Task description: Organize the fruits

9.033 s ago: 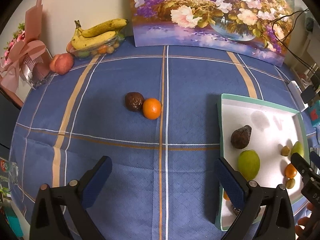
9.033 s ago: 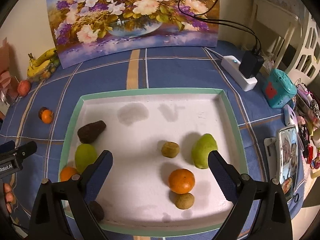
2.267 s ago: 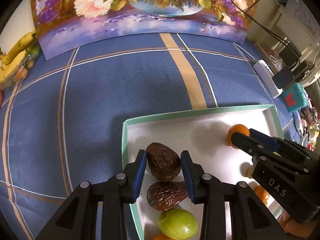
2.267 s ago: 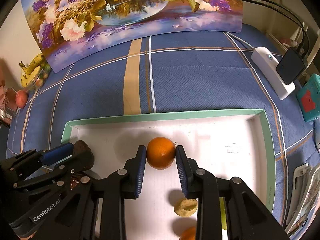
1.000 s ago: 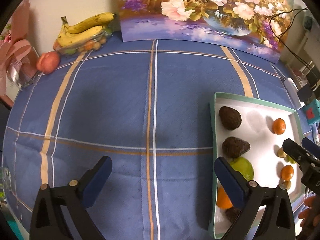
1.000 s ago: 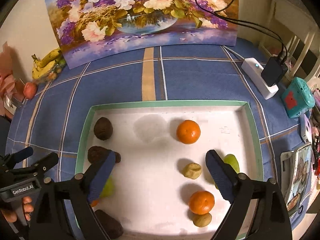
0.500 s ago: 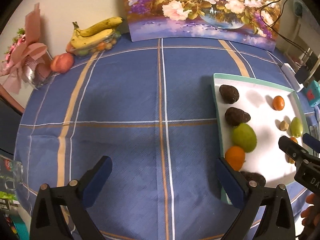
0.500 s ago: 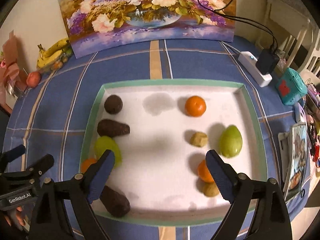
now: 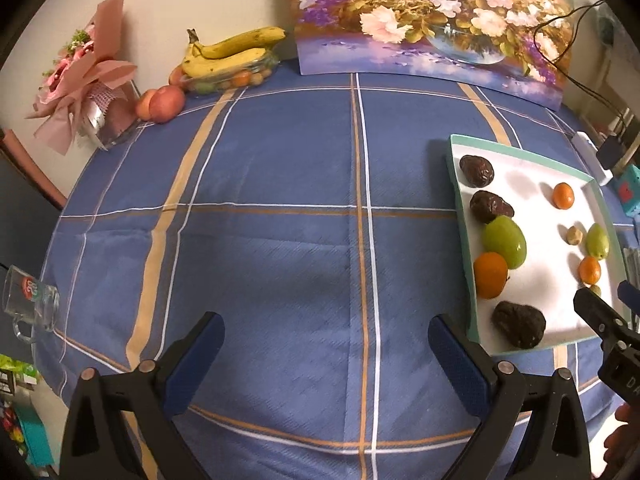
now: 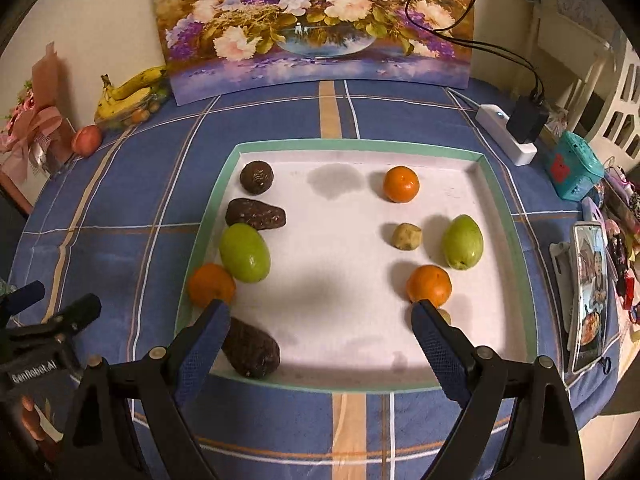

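Observation:
A white tray with a green rim point(image 10: 527, 264) point(image 9: 460, 216) holds several fruits. Down its left side lie a round dark fruit point(image 10: 256, 177), a dark avocado point(image 10: 256, 213), a green mango point(image 10: 244, 253), an orange point(image 10: 211, 285) and another dark avocado point(image 10: 251, 347). On its right are an orange point(image 10: 401, 184), a small tan fruit point(image 10: 406, 236), a green mango point(image 10: 462, 242) and an orange point(image 10: 429, 285). My right gripper point(image 10: 320, 312) is open and empty above the tray's near edge. My left gripper point(image 9: 324, 332) is open and empty over bare blue cloth, left of the tray.
A flower painting point(image 10: 316, 20) leans on the wall at the back. Bananas on a dish point(image 9: 230, 60), a peach point(image 9: 166, 102) and a pink bouquet point(image 9: 80, 80) stand at the back left. A glass mug point(image 9: 30, 304) sits at the left edge. A power strip point(image 10: 506, 138) and a phone point(image 10: 590, 296) lie right of the tray.
Both grippers have pulled back and up from the tray, so more of the table shows. The fruits in the tray have not moved.

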Available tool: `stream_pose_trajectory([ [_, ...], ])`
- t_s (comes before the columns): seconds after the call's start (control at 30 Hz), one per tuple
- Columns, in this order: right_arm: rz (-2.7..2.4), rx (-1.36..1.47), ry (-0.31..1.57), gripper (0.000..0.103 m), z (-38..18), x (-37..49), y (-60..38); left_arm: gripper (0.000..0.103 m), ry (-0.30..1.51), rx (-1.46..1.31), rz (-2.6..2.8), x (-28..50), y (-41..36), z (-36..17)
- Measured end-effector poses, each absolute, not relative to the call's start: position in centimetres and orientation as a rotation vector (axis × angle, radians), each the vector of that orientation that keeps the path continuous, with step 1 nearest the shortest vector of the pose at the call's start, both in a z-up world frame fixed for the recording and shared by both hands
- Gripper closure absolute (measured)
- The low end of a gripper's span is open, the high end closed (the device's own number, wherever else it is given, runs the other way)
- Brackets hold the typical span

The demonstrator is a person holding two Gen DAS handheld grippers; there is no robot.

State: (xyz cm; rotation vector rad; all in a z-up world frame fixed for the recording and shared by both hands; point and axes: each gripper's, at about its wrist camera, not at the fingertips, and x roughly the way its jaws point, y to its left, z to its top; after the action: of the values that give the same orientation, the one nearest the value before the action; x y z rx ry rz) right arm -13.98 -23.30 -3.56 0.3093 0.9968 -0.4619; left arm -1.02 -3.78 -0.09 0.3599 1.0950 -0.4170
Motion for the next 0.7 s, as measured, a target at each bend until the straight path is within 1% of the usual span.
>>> stream_pose_trajectory([
  [0.3, -0.476, 0.321, 0.979, 0.011, -3.9, -16.0, -22.9, 0.0, 1.083, 0.35, -0.418, -1.7, -3.0, 0.8],
  [0.7, -0.474, 0.319, 0.973, 0.011, -3.9, -16.2, -22.9, 0.0, 1.082, 0.381, -0.412, -1.9, -3.2, 0.8],
])
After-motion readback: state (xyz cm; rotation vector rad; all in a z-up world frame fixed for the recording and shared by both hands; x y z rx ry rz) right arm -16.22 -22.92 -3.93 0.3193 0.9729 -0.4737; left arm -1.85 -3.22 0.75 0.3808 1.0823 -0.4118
